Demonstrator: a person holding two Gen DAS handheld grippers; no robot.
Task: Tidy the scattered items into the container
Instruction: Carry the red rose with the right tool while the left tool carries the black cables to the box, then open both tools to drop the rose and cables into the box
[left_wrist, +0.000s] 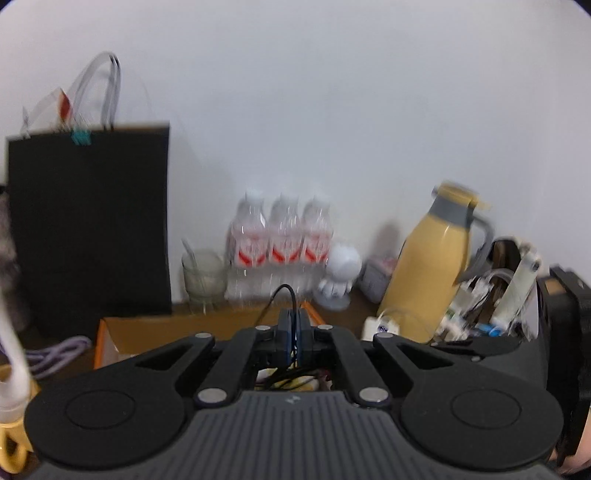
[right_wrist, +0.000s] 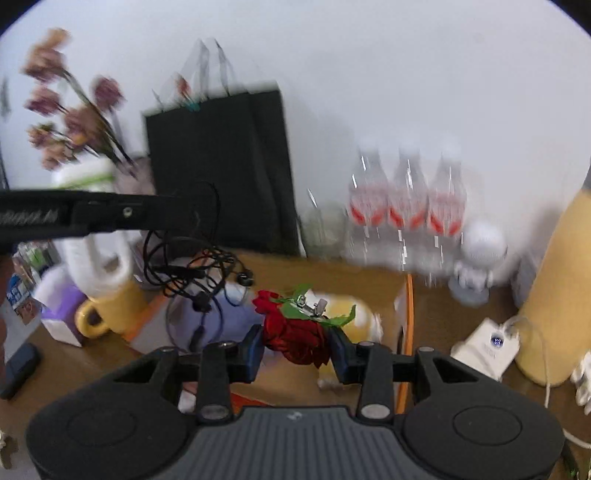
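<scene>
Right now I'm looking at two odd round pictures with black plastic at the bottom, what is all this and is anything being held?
Each picture comes from a wide-angle camera fixed on a hand-held grasping tool, looking forward along its two fingers. A person carries one in each hand; there is no robot arm.

The left view shows the left tool shut on a thin black cable. In the right view that cable turns out to be a tangle of earphones hanging from it.

The right tool is shut on a red artificial rose with green leaves.

Both hang above an orange-edged cardboard box on a brown table. Behind stand a black paper bag, three water bottles, a small white figurine, a yellow jug, a yellow mug and a white power bank. Both views are motion-blurred.
</scene>
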